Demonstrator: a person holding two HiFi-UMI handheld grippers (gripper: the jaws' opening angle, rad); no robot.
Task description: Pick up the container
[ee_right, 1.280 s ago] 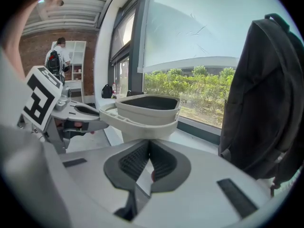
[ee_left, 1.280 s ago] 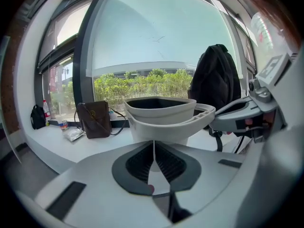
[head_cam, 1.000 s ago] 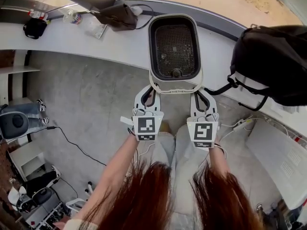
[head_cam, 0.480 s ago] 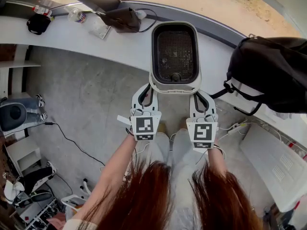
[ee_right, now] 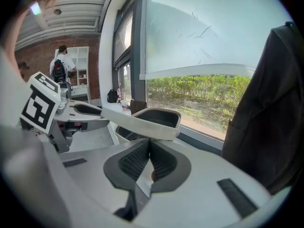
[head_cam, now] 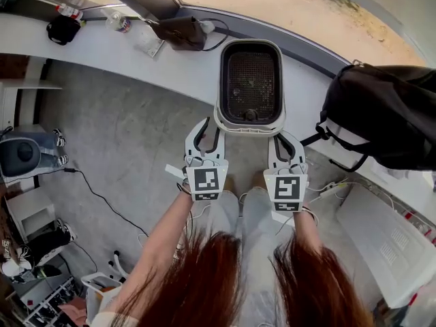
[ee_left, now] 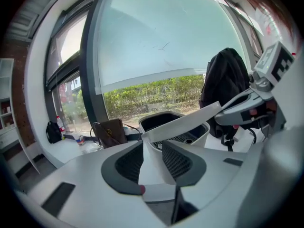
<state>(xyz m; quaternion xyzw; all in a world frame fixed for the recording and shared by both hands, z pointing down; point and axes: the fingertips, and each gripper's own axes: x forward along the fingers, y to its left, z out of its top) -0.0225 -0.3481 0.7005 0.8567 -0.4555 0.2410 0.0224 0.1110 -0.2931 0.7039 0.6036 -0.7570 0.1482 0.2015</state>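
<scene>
The container (head_cam: 249, 87) is held over the white ledge (head_cam: 102, 53) by its near handle (head_cam: 249, 131). The handle is clamped only by the right gripper (head_cam: 283, 138). The jaws of the left gripper (head_cam: 208, 127) have just been opened, and the handle lies loose between them. With one-sided support, the container could be tipped leftward and dropped.

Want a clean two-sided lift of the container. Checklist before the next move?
1. Hold by the right gripper: shut on the handle of the container, ok.
2. Hold by the left gripper: not ok; its fingers have just been opening, and the handle stands between them unclamped.
3. Container clear of the ledge: cannot tell.
4. Black backpack apart from the container: ok.
</scene>
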